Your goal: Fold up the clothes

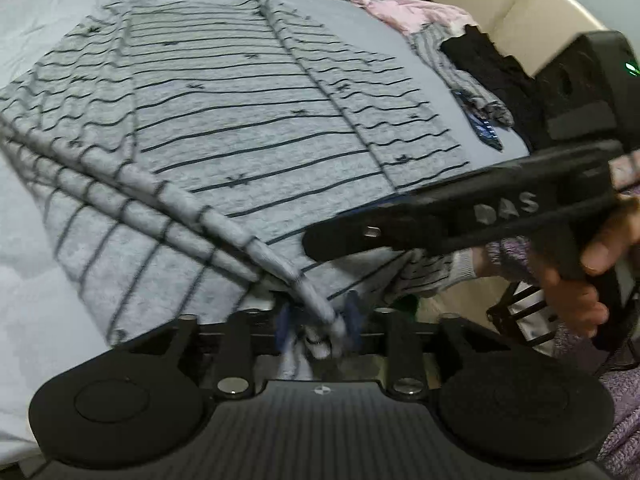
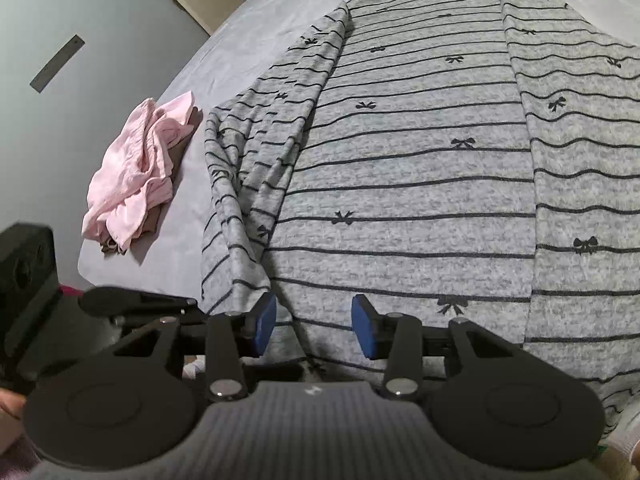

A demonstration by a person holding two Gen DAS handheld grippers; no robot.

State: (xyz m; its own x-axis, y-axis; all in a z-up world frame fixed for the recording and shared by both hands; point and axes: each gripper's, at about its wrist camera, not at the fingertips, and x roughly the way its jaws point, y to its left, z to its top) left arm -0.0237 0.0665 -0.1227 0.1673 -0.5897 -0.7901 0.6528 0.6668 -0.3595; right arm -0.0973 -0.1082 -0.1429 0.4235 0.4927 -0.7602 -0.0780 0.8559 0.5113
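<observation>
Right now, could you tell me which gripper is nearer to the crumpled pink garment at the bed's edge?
Right. The right gripper hangs open over the striped shirt's hem, the pink garment just beside it. The left gripper, pinching a shirt fold, has it across the bed.

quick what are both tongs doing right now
Left tongs: shut on a bunched fold of the grey striped garment.
Right tongs: open, holding nothing, blue pads apart over the garment's near edge.
</observation>
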